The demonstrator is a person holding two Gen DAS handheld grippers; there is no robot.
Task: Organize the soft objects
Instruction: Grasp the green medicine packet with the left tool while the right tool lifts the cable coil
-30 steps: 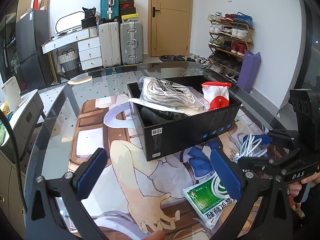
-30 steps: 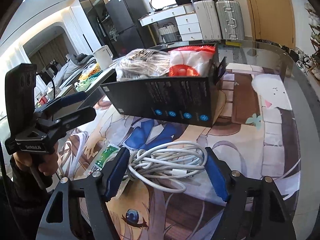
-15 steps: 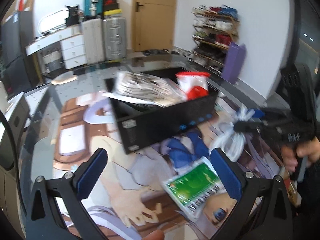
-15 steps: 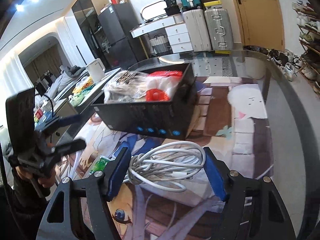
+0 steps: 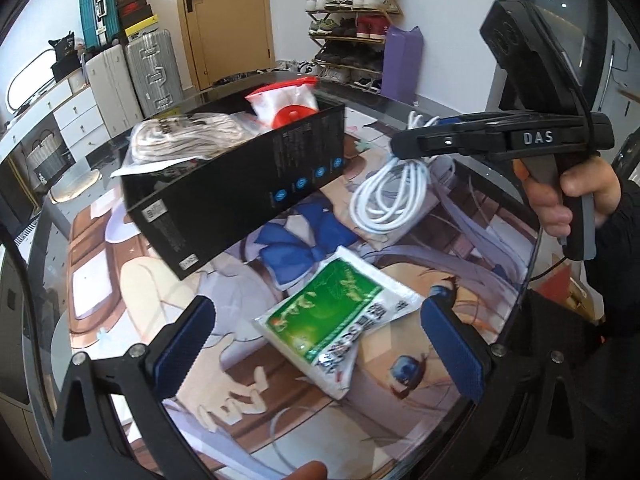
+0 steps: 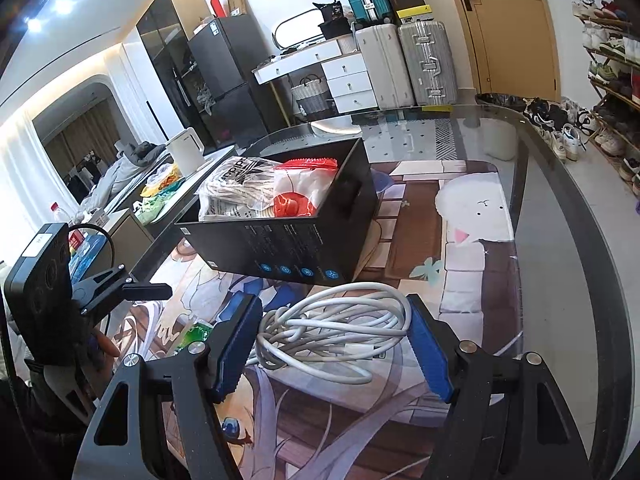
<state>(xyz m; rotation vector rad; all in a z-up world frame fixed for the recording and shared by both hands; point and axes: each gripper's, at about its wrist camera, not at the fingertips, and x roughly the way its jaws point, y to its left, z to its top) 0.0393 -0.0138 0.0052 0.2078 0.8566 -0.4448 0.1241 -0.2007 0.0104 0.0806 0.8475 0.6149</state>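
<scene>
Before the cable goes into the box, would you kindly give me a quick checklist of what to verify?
1. Cable clamped in right gripper: ok, between both pads.
2. Cable loops gathered: not ok, one loop sags loose.
3. Box top open: ok.
4. Free room in box: cannot tell, bags fill much of it.
5. Left gripper open: ok, green packet lies untouched between its fingers.
</scene>
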